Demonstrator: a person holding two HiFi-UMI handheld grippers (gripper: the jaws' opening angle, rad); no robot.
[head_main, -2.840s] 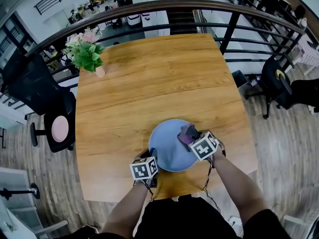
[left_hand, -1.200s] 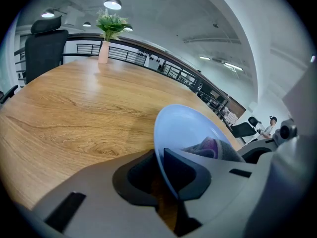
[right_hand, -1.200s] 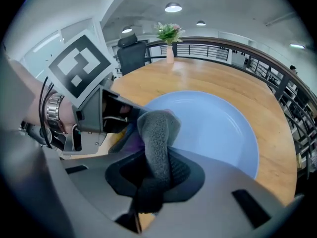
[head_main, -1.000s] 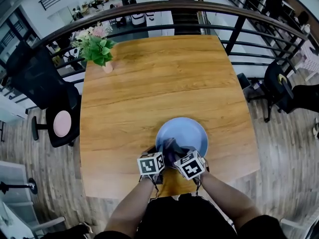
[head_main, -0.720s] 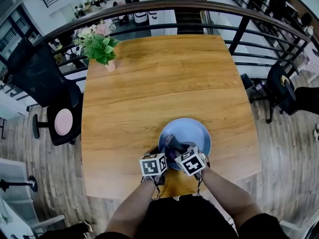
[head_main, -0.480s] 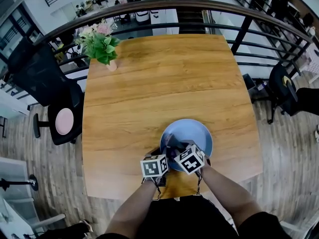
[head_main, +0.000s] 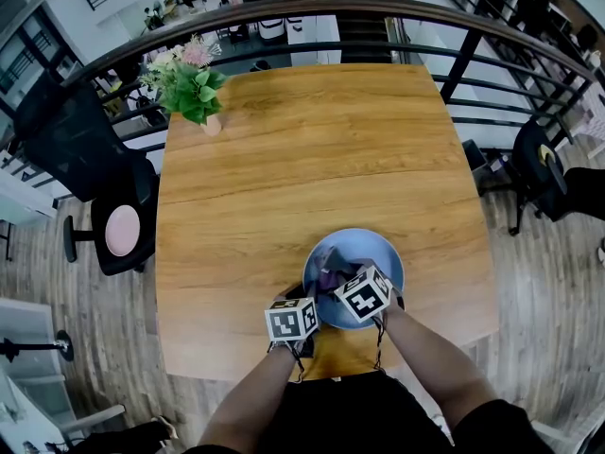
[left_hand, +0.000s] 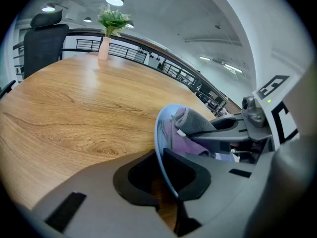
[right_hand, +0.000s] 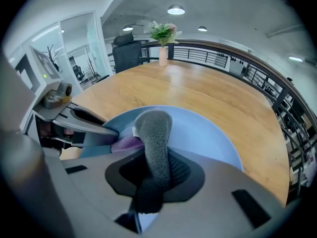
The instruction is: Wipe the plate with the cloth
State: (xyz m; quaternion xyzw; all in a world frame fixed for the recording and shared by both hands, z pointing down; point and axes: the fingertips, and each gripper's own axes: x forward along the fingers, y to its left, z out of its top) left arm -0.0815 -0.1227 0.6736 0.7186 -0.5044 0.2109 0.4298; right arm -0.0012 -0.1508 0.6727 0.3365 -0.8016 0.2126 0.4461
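Observation:
A light blue plate (head_main: pixel 376 252) lies near the front edge of the wooden table (head_main: pixel 284 159). My left gripper (head_main: pixel 307 298) is shut on the plate's near left rim (left_hand: pixel 159 133); the rim runs between its jaws. My right gripper (head_main: pixel 337 279) is shut on a grey and purple cloth (head_main: pixel 330 276) and holds it down on the plate's left part. In the right gripper view the grey cloth (right_hand: pixel 154 133) stands up between the jaws over the plate (right_hand: pixel 210 133). The left gripper view shows the cloth (left_hand: pixel 190 125) bunched against the plate.
A pink vase of flowers (head_main: pixel 196 88) stands at the table's far left corner. A dark metal railing (head_main: pixel 454 26) runs behind the table. A black chair with a pink seat (head_main: pixel 113 230) is on the left. The table's front edge is just below the grippers.
The right gripper with the cloth has moved a little farther onto the plate, away from the left gripper. The left gripper keeps its hold on the rim and stays put.

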